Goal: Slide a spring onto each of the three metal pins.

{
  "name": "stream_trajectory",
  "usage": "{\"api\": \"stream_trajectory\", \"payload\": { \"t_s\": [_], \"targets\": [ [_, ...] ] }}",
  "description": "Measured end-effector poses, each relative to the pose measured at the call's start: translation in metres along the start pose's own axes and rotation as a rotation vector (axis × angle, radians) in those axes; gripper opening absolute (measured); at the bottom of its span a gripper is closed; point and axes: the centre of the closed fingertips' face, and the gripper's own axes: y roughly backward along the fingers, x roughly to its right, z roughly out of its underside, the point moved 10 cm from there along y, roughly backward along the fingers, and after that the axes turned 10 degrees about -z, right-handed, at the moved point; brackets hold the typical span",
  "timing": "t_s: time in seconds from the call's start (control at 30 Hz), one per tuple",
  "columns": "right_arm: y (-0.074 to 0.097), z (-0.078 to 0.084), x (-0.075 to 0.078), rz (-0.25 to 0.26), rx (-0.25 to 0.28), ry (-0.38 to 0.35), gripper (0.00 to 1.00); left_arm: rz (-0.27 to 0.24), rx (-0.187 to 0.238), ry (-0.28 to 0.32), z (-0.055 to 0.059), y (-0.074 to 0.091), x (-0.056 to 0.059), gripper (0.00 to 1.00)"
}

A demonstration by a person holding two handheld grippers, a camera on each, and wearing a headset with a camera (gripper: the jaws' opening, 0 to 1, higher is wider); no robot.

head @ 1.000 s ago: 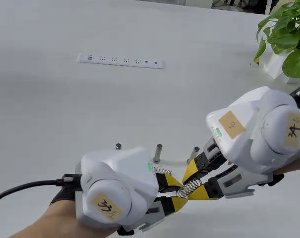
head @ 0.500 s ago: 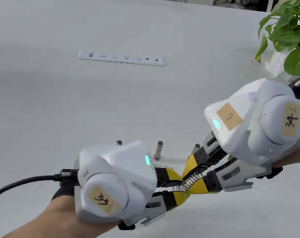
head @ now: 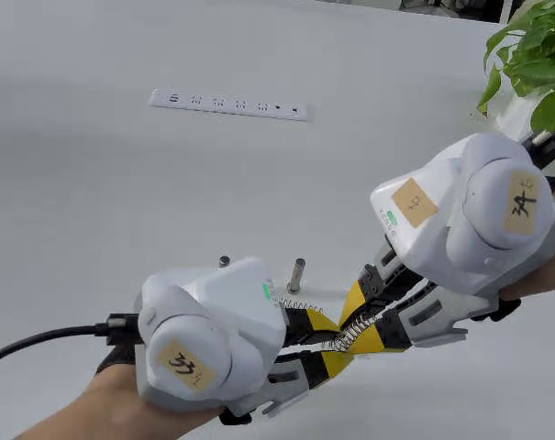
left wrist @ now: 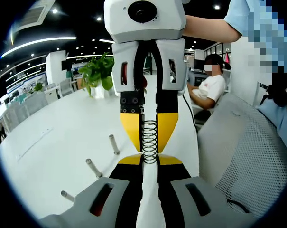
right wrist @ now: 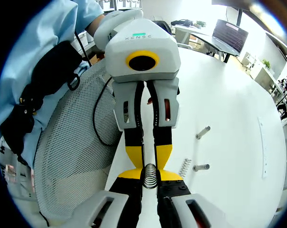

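Note:
A short steel spring [head: 350,330] hangs above the table between the two sets of yellow fingertips. My right gripper [head: 361,323] is shut on the spring [right wrist: 149,175], seen end-on at its tips. My left gripper [head: 332,346] meets it head-on and pinches the spring's [left wrist: 149,137] near end. Three metal pins [left wrist: 114,144] [left wrist: 93,167] [left wrist: 67,195] stand bare on the white table just behind the grippers. Two of the pins [head: 296,274] [head: 224,261] are seen from above. A second spring [head: 295,305] lies flat beside the pins [right wrist: 185,167].
A white power strip [head: 229,104] lies far back on the table. A potted plant [head: 534,64] stands at the back right. A mesh office chair [right wrist: 77,142] sits close to the table's near edge. The left gripper's black cable [head: 38,341] trails off to the left.
The right gripper has risen a little and drawn closer to the left one. The spring between the tips now tilts more steeply. The left gripper has barely moved.

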Motion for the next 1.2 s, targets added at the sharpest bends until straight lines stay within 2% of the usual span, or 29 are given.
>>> {"api": "stream_trajectory", "payload": {
  "t_s": [0.23,0.43,0.53,0.6,0.67,0.8,0.9,1.0,1.2],
  "targets": [
    [0.000,-0.005,0.006,0.002,-0.004,0.013,0.07,-0.039,-0.009,0.021,0.008,0.006,-0.004,0.08],
    [-0.002,-0.005,0.010,0.004,-0.013,0.020,0.07,-0.099,-0.018,0.070,0.017,0.016,-0.010,0.18],
    [-0.002,-0.005,0.012,0.005,-0.018,0.025,0.07,-0.143,-0.021,0.097,0.021,0.022,-0.013,0.25],
    [-0.002,-0.005,0.014,0.004,-0.025,0.026,0.07,-0.187,-0.024,0.097,0.024,0.027,-0.017,0.34],
    [-0.001,-0.005,0.017,0.003,-0.029,0.029,0.07,-0.222,-0.017,0.126,0.026,0.034,-0.020,0.40],
    [-0.001,-0.005,0.021,0.004,-0.042,0.036,0.07,-0.287,-0.019,0.161,0.033,0.045,-0.028,0.46],
    [0.000,-0.006,0.023,0.004,-0.055,0.046,0.07,-0.317,-0.037,0.181,0.038,0.052,-0.032,0.54],
    [-0.001,-0.009,0.027,0.005,-0.074,0.069,0.07,-0.357,-0.033,0.205,0.042,0.062,-0.035,0.59],
    [-0.001,-0.015,0.036,0.003,-0.091,0.101,0.07,-0.392,-0.058,0.228,0.049,0.072,-0.037,0.69]
  ]
}}
